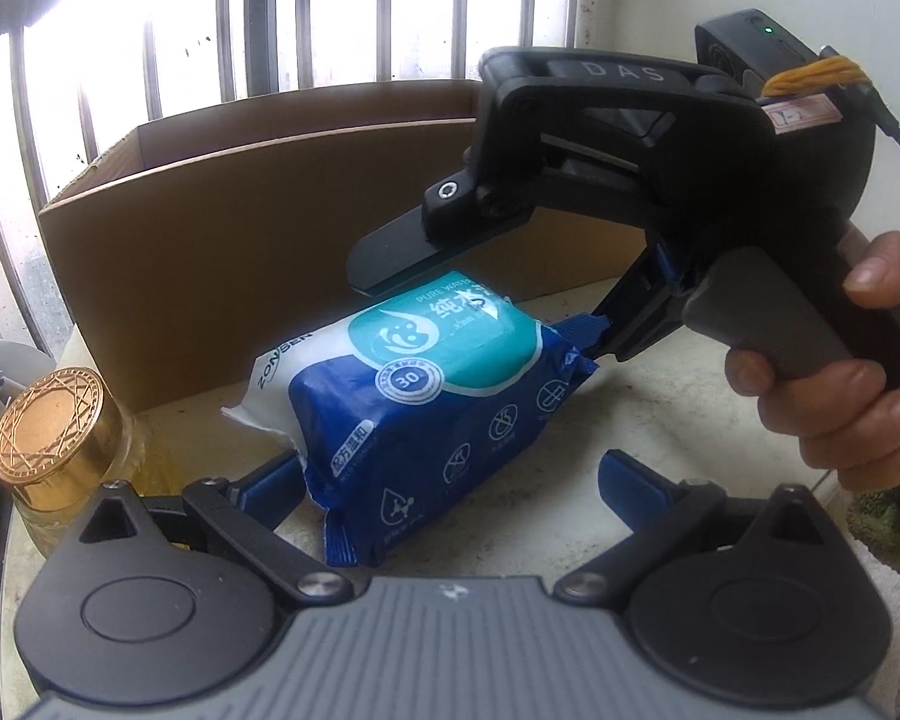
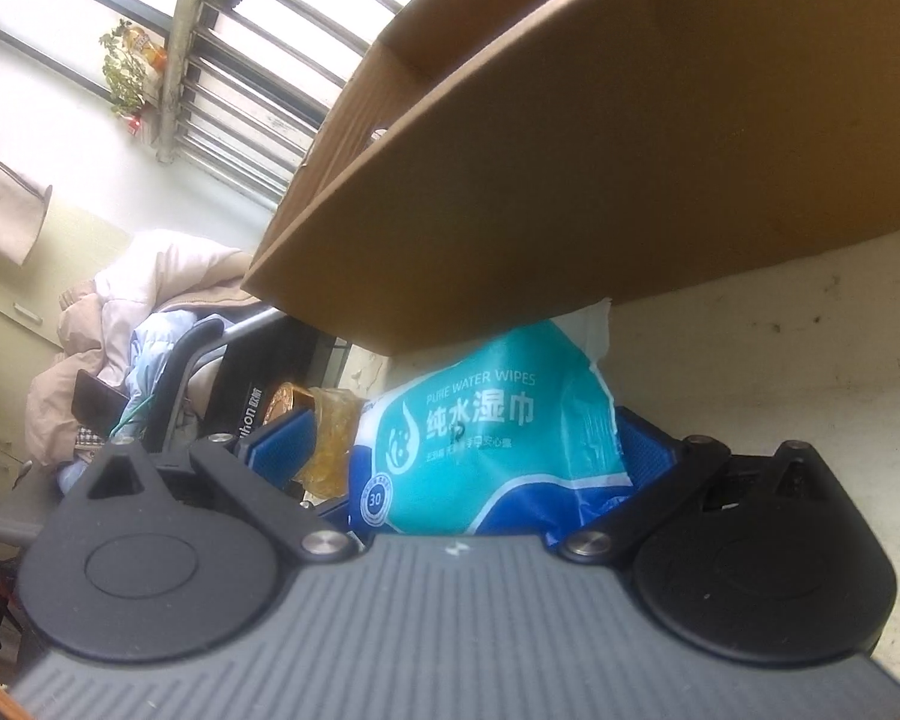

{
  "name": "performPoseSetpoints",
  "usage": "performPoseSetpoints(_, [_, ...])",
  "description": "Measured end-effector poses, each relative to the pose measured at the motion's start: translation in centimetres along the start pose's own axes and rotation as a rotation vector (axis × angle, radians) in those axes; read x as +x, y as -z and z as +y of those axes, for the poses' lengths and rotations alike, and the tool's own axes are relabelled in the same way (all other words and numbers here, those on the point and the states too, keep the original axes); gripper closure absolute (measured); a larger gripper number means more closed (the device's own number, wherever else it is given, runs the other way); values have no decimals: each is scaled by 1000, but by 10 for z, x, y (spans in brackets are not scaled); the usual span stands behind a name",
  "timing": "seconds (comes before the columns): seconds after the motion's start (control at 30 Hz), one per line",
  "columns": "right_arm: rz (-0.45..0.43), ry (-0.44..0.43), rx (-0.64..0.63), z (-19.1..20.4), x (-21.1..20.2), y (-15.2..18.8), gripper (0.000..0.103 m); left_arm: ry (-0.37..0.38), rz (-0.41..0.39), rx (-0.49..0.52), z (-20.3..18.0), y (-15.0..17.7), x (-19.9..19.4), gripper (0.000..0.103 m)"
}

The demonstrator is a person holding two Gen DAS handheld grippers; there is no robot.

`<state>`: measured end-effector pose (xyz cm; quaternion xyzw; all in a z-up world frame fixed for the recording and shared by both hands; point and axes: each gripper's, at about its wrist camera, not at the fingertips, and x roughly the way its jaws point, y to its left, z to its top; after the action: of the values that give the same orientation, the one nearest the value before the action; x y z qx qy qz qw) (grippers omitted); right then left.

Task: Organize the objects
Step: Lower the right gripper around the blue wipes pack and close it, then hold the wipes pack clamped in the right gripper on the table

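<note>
A blue and teal pack of wet wipes lies on the pale tabletop in front of an open cardboard box. My right gripper, turned on its side, has its fingers around the pack, one above and one below; in the right wrist view the pack fills the gap between its blue pads. My left gripper is open low in front of the pack, its pads on either side of the pack's near end without squeezing it.
A glass jar with a gold lid stands at the left table edge. The box wall looms close over the pack. Window bars lie behind. Clothes and a chair lie beyond the table.
</note>
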<state>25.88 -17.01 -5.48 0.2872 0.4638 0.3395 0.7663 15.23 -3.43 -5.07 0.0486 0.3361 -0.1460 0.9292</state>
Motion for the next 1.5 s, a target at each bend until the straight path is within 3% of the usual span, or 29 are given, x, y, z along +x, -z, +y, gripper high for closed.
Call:
performPoseSetpoints(0.33, [6,-11,9,0,-8,9,0,53,0,29,-1,2,0,0])
performPoseSetpoints(0.7, [-62,68,11,1,-38,36,0,180,-15,87,-5,9,0,0])
performPoseSetpoints(0.93, [-111,91,31,-4,-37,47,0,226,-24,73,4,9,6,0])
performPoseSetpoints(1.5, [-163,52,63,-12,-28,49,1,278,15,13,18,10,30,0])
